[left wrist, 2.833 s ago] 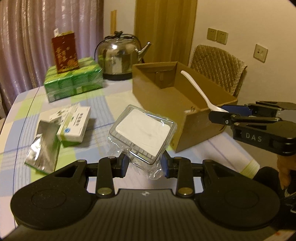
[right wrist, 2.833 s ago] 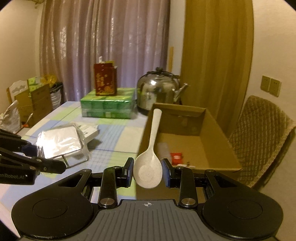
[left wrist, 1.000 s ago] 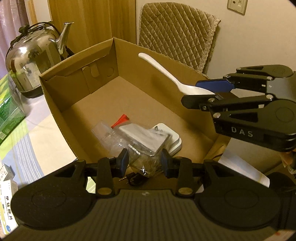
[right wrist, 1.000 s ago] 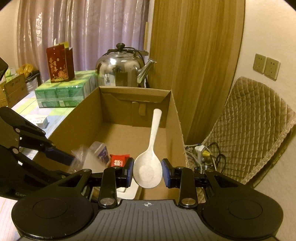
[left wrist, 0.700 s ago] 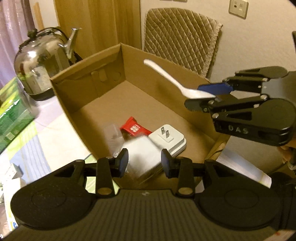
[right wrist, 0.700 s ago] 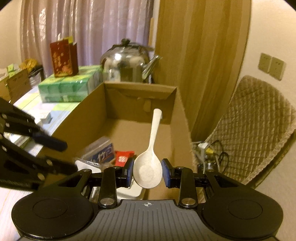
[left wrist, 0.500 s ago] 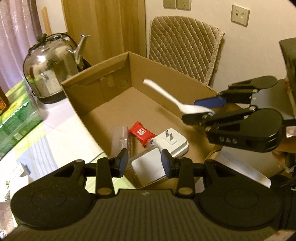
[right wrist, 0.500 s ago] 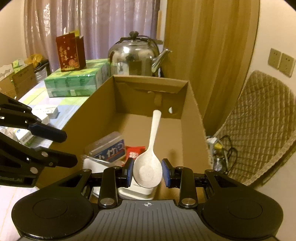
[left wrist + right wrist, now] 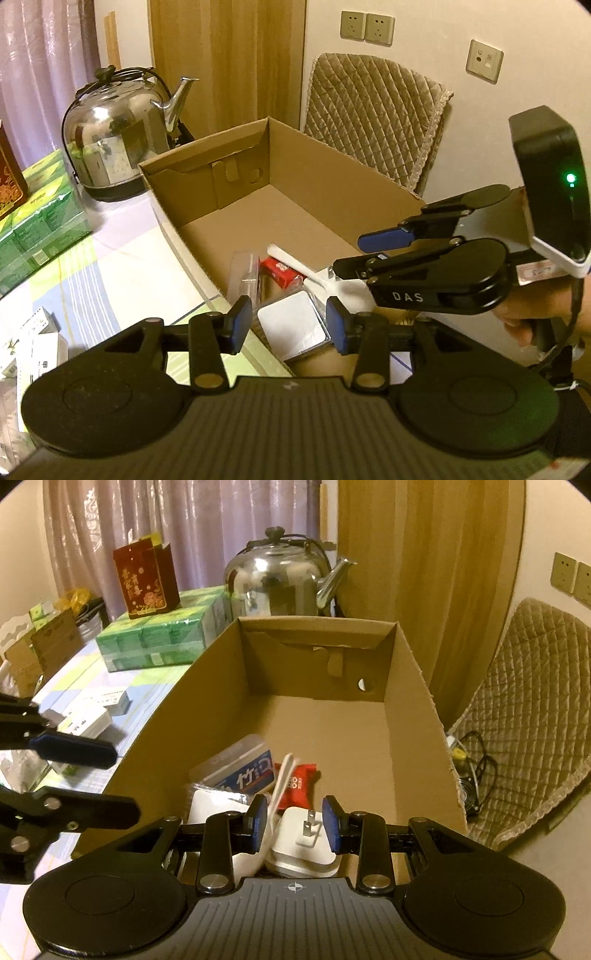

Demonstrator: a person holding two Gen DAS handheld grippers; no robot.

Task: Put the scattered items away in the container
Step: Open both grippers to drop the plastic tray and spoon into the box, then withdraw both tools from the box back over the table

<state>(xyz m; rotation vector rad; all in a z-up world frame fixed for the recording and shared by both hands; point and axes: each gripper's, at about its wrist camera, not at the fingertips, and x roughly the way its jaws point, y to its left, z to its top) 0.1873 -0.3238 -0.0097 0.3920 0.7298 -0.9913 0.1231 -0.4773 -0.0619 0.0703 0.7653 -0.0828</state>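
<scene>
1. Box (image 9: 417,686): open cardboard carton at the right edge of the table, walls upright. It holds the items below.
2. Spoon (image 9: 282,779): white plastic, blurred, lying aslant in the near end of the box over a red packet (image 9: 301,779) and a charger (image 9: 303,834). Judged light, stiff and slick; best pinched across the bowl or at the neck, since the handle would swivel.
3. Right gripper (image 9: 294,823): low over the box's near end. Jaws stand narrowly apart and clamp nothing; the spoon only brushes past the left finger.
4. Left gripper (image 9: 290,325): above the near left wall of the box. Jaws are opening and empty; a white square pack (image 9: 293,328) lies in the box beneath the gap.
5. Clear case (image 9: 240,764): in the box, left of the spoon.
6. Small cartons (image 9: 92,716): on the table left of the box, not yet tidied. Judged light with stiff card, easily dented; take across the narrow sides.
</scene>
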